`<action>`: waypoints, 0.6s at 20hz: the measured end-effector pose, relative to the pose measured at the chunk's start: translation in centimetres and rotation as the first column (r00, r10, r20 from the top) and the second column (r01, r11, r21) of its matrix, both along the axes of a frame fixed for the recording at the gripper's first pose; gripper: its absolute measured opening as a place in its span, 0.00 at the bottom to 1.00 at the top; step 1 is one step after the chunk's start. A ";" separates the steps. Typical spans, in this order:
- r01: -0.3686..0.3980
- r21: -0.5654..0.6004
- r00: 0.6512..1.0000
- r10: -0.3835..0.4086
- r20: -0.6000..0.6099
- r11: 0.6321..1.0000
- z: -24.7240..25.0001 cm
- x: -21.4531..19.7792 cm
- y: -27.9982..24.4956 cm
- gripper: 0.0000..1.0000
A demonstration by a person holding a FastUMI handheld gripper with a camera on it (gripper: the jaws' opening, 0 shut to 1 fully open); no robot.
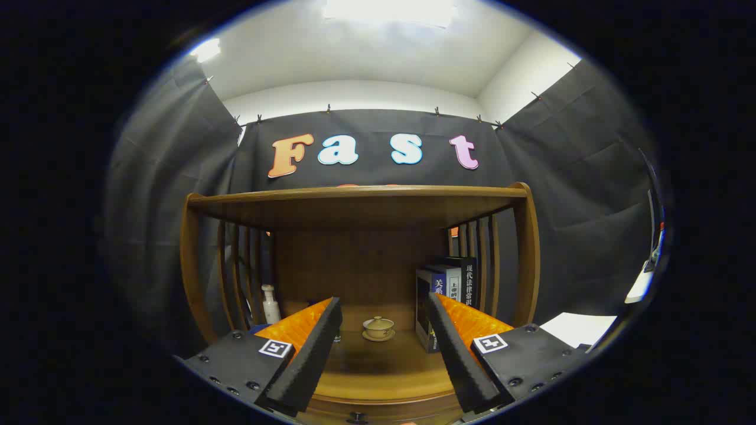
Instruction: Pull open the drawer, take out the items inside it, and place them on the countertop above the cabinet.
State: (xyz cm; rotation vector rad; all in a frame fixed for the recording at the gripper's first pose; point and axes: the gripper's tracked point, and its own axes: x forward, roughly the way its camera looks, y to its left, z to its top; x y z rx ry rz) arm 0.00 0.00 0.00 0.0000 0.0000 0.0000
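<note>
Lidded teacup mid-shelf; books right; white bottle left.

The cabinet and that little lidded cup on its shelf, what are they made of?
The cabinet looks like brown wood with a smooth, faintly glossy finish; grain shows. The lidded cup, beyond the open gripper, seems glazed ceramic, pale and shiny, though it is too small to be sure.

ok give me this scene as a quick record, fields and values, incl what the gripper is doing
setting: wooden cabinet with slatted sides, against the booth wall
countertop: bare wood just ahead of the fingers
lidded cup: on a saucer, beyond the fingers, near the back panel
books: standing upright, at the right of the shelf space
white bottle: upright by the left slats
gripper: open, fingers apart, holding nothing
drawer knob: below the countertop edge, drawer not yet pulled
</note>
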 end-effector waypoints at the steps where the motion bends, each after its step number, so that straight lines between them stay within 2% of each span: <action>1: 0.028 -0.012 1.000 -0.028 0.005 1.000 0.0 0.0 -1.1 0.96; 6: 0.062 -0.059 0.997 -0.059 0.055 0.996 1.1 1.9 -2.6 0.96; 9: 0.072 -0.094 0.997 -0.069 0.031 0.993 -1.8 2.9 -3.3 0.96; 12: 0.080 -0.034 0.997 -0.080 -0.015 0.996 -4.6 3.5 -4.0 0.96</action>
